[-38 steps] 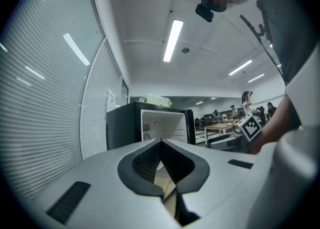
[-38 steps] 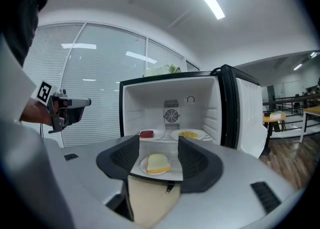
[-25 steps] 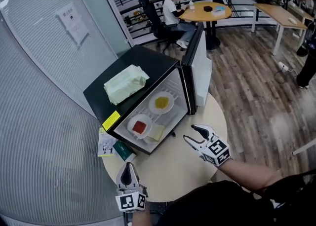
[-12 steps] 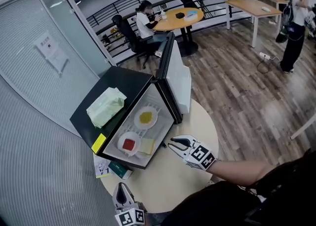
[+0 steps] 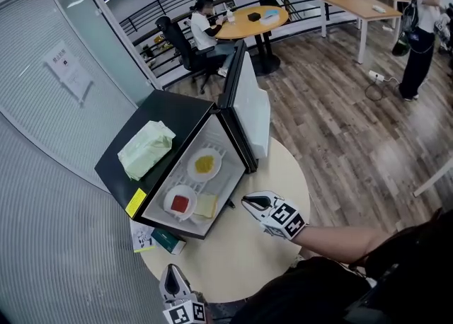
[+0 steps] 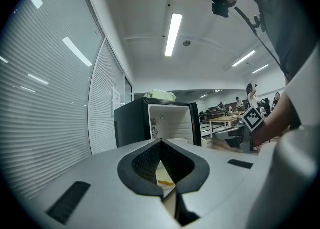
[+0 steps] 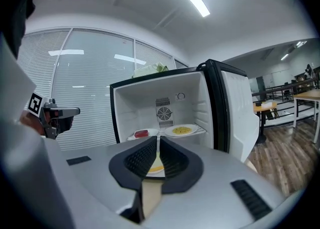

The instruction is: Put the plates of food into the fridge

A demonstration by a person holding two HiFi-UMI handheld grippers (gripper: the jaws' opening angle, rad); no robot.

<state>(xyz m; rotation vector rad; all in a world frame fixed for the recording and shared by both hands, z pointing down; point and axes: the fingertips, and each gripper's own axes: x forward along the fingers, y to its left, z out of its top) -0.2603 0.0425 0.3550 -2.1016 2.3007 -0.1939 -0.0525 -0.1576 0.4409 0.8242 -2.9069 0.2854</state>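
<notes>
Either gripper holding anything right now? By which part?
Nothing held. Left gripper: jaws together, empty. Right gripper: jaws have just been closing, almost together, nothing between them. Plates sit inside the fridge.

The head view looks steeply down from above and in front of the open mini fridge [image 5: 180, 121], far enough off to take in the whole round tabletop [image 5: 248, 252]. The left gripper view sits low over the tabletop, in front of the fridge on the side away from its door [image 5: 249, 112], facing level. The right gripper view looks straight into the fridge from nearer. All three share its white interior.
</notes>
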